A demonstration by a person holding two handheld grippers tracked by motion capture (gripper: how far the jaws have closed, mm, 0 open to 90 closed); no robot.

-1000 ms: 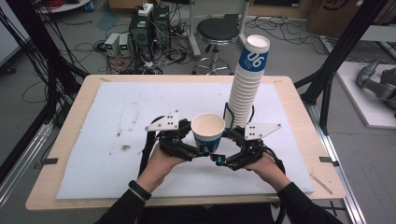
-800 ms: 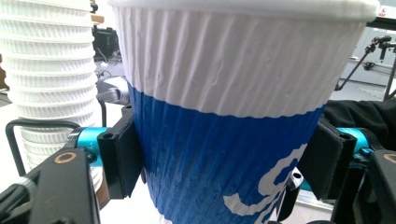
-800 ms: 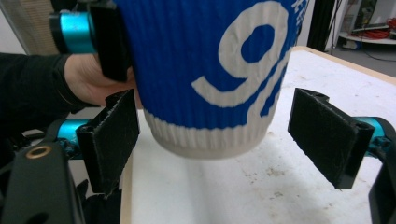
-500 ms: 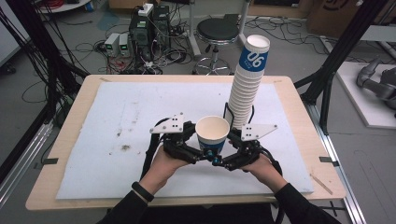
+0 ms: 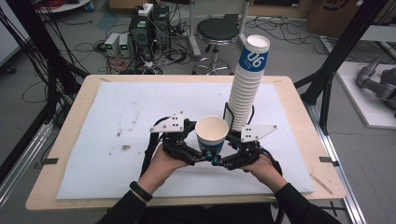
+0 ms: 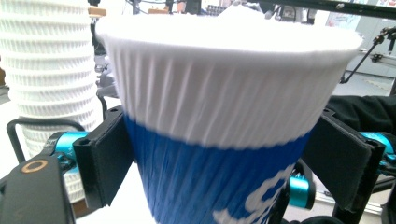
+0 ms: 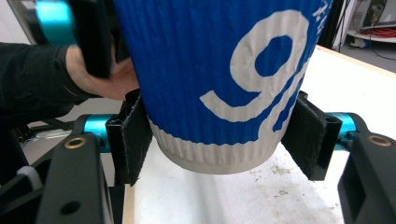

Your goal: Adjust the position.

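High view: both claws meet at the cup (image 5: 211,135); right claw (image 5: 219,160) clamped, left claw (image 5: 204,157) just loosened; stack (image 5: 247,88) beside.

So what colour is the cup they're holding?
The cup is white and ribbed at the top, blue below with white print; the left gripper view shows it best.

The cup (image 5: 211,135) is ribbed matt paper; the pads (image 7: 135,135) fuzzy black; the table's (image 5: 299,100) edge pale wood.
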